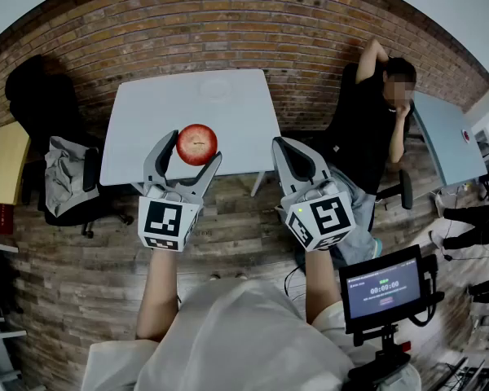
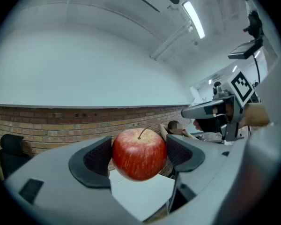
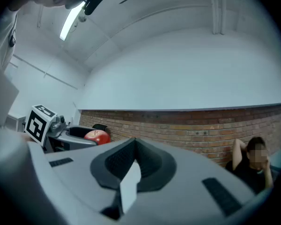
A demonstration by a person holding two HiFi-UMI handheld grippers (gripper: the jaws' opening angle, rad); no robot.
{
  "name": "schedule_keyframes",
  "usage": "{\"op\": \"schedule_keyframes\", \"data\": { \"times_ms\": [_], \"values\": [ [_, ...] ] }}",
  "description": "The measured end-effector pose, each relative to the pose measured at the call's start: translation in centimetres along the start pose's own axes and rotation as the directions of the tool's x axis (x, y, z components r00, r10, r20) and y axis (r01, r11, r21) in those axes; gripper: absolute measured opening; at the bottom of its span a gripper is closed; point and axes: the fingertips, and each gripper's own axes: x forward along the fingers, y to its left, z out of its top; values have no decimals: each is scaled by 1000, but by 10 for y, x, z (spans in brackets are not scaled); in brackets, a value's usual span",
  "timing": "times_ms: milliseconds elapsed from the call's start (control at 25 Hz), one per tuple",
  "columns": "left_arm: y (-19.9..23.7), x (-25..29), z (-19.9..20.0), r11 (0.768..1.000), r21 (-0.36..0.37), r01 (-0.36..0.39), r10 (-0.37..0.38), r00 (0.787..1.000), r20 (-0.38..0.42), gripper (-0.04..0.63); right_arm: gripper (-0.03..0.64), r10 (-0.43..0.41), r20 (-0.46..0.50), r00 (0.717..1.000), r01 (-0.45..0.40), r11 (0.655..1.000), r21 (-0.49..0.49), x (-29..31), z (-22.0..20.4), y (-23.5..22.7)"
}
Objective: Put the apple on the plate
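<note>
The left gripper (image 1: pixel 192 149) is held level above the near edge of the white table (image 1: pixel 138 141), its jaws spread wide and clamped on the red apple (image 1: pixel 197 143). In the left gripper view both dark pads (image 2: pixel 97 158) press the apple's sides, stem upward. Further back on the table a faint pale ring, probably the plate (image 1: pixel 216 88), lies well apart from the apple. The right gripper (image 1: pixel 284 147) hangs beside the left one, its jaws closed together with nothing between them. A seated person (image 1: pixel 367 129) leans at the right, by the brick wall (image 1: pixel 228 23)
</note>
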Motion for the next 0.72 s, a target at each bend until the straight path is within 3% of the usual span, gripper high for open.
{"op": "schedule_keyframes", "data": {
  "times_ms": [360,720],
  "values": [
    [-7,1,-7,1000,2,18,-18,1000,-13,373,3,25,51,998,-29,997,78,-6,0,-3],
    [-39,-4,-9,1000,-1,19,-19,1000,-22,373,3,52,65,997,-56,996,65,-30,-3,-6]
  ]
}}
